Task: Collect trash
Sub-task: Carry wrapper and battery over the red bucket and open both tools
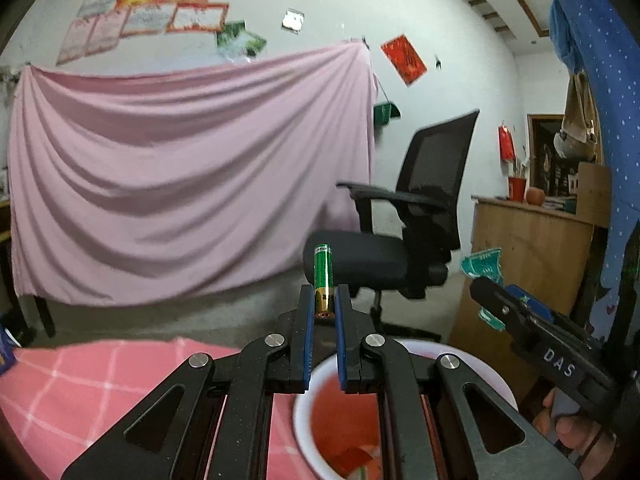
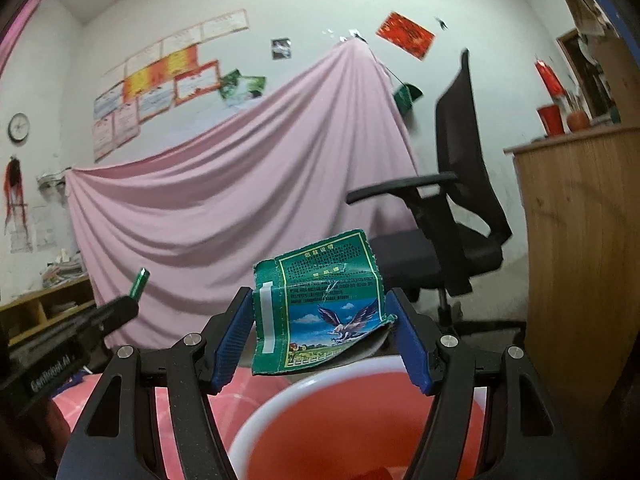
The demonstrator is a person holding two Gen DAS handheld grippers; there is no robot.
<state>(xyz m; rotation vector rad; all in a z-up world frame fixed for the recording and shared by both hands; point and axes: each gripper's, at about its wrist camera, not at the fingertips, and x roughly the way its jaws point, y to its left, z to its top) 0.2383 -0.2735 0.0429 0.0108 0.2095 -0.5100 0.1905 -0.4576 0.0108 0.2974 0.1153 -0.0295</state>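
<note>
Pink cloth [image 1: 188,168] is hanging in wide folds across the far wall, with framed papers [image 1: 152,12] pinned above it and a black office chair [image 1: 416,208] standing to its right, beside a wooden cabinet [image 1: 528,264]. Nearer the cameras, a pink checked cover [image 1: 80,384] is lying over the table, and a white-rimmed red basin [image 2: 352,428] is sitting on it just below both tools.

The left gripper [image 1: 324,304] is clenching its blue-padded fingers [image 1: 307,332] on a green and gold battery [image 1: 323,276], which is standing upright between the pads with its green end sticking out above the tips. It is hanging over the near rim of the basin, where some red and green scraps [image 1: 356,460] are lying at the bottom.

The right gripper [image 2: 324,320] is gripping a crumpled green packet [image 2: 320,304] printed with an eagle over a blue sky. Its fingers [image 2: 236,332] are standing fairly wide apart, pressing on the packet's two side edges, and the packet is bulging between them above the basin's far rim.

From the right wrist view, the left tool is showing at the left edge with the battery's green tip poking up.
</note>
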